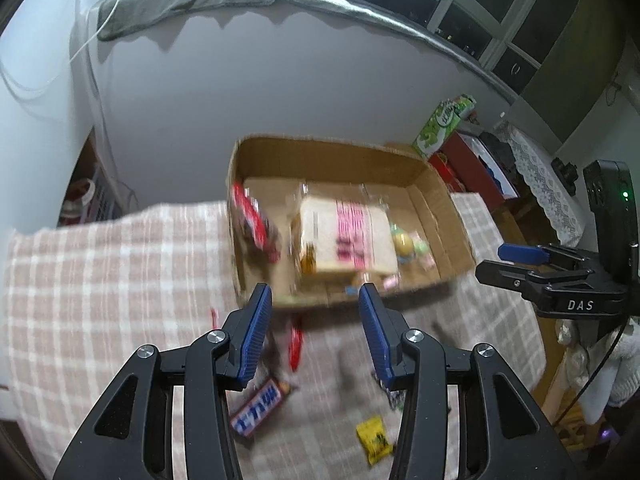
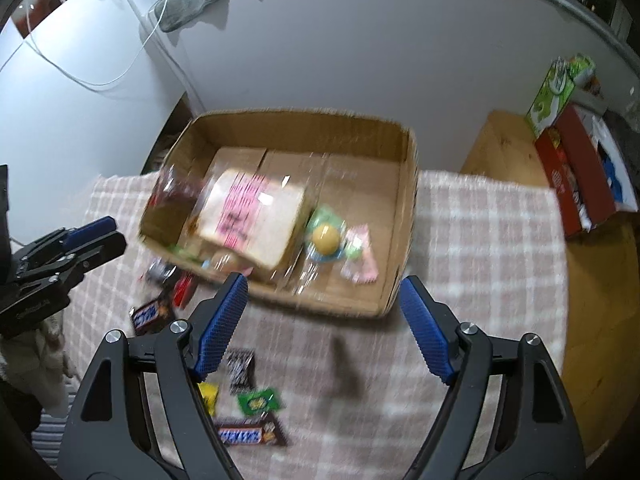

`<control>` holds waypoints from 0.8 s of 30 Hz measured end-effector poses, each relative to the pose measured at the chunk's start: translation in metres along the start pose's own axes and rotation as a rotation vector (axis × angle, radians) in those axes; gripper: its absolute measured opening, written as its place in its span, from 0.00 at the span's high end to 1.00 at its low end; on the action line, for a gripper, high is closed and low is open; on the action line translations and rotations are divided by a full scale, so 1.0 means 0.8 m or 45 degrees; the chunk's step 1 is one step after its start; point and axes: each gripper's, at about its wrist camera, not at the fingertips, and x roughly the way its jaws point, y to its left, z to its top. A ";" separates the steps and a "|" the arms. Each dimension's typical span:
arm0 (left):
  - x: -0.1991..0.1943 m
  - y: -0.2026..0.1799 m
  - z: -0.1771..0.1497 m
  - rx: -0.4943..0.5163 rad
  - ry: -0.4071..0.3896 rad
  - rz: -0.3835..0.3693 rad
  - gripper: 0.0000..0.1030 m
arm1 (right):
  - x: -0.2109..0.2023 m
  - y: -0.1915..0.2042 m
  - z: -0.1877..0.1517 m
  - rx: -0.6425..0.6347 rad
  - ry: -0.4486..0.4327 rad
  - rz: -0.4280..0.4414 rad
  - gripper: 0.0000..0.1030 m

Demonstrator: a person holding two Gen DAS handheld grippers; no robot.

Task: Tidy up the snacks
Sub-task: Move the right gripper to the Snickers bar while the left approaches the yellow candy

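An open cardboard box (image 1: 328, 148) (image 2: 296, 116) stands on the checked tablecloth (image 1: 100, 280) (image 2: 480, 240). Inside lie a bagged loaf with a pink label (image 1: 344, 236) (image 2: 248, 212), a red packet (image 1: 252, 216) and a yellow round sweet (image 2: 326, 236). Loose on the cloth before the box are Snickers bars (image 1: 260, 408) (image 2: 244, 434), a yellow packet (image 1: 374, 438) (image 2: 208, 398), a green packet (image 2: 258, 400) and a red wrapper (image 1: 295, 344). My left gripper (image 1: 315, 294) (image 2: 96, 232) hovers open and empty above them. My right gripper (image 2: 324, 282) (image 1: 516, 260) stands wide open, empty, at the box's near edge.
A green carton (image 1: 442, 124) (image 2: 556, 88) and a red box (image 1: 468, 168) (image 2: 576, 184) sit on a wooden surface (image 2: 600, 300) to the right of the cloth. A white wall rises close behind the box. A grey cloth (image 1: 200, 4) hangs over the sill above.
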 end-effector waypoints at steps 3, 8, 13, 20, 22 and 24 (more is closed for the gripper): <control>-0.001 -0.001 -0.022 -0.024 0.034 -0.016 0.57 | 0.000 -0.001 -0.031 0.056 0.041 0.024 0.21; 0.004 -0.004 -0.057 -0.038 0.102 -0.027 0.57 | 0.009 -0.004 -0.092 0.195 0.138 0.061 0.21; 0.008 -0.001 -0.089 -0.091 0.152 -0.048 0.57 | 0.027 -0.009 -0.146 0.330 0.248 0.089 0.21; 0.016 -0.008 -0.114 -0.089 0.193 -0.066 0.57 | 0.038 0.001 -0.168 0.426 0.291 0.141 0.22; 0.018 -0.010 -0.119 -0.095 0.200 -0.078 0.57 | 0.041 0.006 -0.165 0.439 0.291 0.144 0.23; 0.019 -0.012 -0.123 -0.092 0.206 -0.081 0.57 | 0.046 0.013 -0.161 0.453 0.296 0.148 0.23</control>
